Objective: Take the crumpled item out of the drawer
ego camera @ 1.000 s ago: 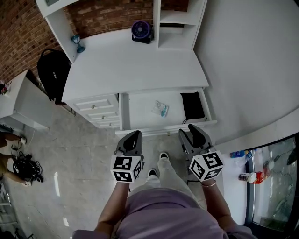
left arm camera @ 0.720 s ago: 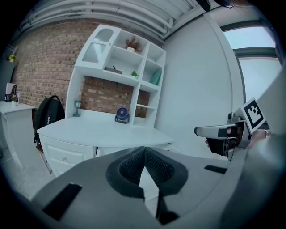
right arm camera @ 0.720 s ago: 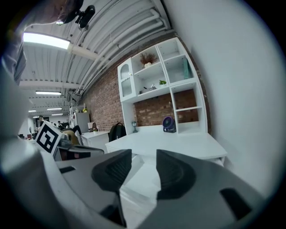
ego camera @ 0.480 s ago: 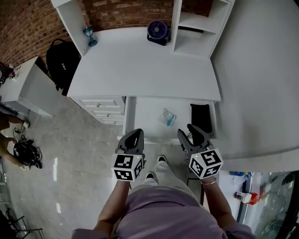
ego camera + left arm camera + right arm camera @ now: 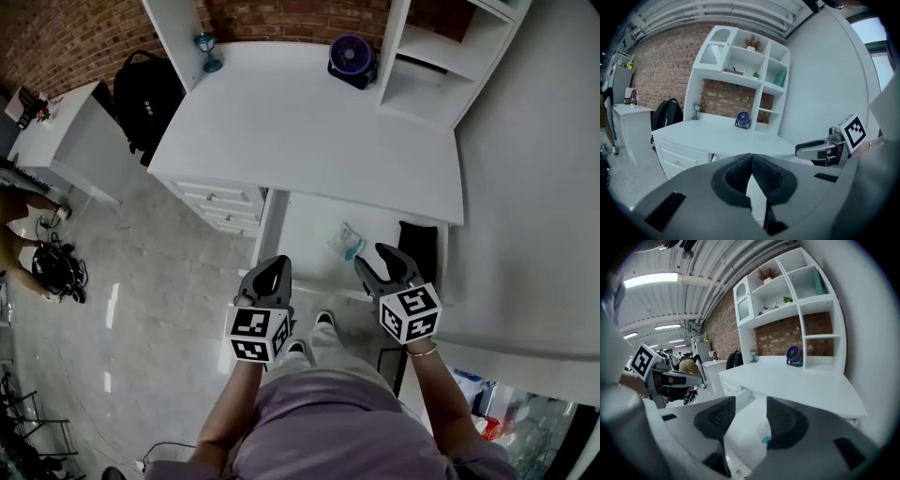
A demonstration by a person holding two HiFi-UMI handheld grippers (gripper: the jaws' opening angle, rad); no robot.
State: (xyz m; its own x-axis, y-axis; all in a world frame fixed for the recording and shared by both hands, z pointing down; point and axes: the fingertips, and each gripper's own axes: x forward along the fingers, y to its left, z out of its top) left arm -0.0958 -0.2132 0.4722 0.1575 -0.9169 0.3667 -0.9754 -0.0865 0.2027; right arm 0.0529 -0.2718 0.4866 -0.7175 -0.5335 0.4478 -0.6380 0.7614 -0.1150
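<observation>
Closing in: the right gripper (image 5: 378,260) opens over the drawer (image 5: 309,234)
It has dropped nearer, its jaws just widened and empty. The crumpled item (image 5: 347,243) lies in the drawer at its 10 o'clock, untouched. The left gripper (image 5: 272,272) is pinched together on nothing. In the right gripper view, one jaw half-covers the item.

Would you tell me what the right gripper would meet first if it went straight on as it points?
Probably the crumpled item in the open drawer: the right gripper points down at it, jaws just opening, nothing between them. Depth is unclear, so it may meet the drawer floor beside it.
</observation>
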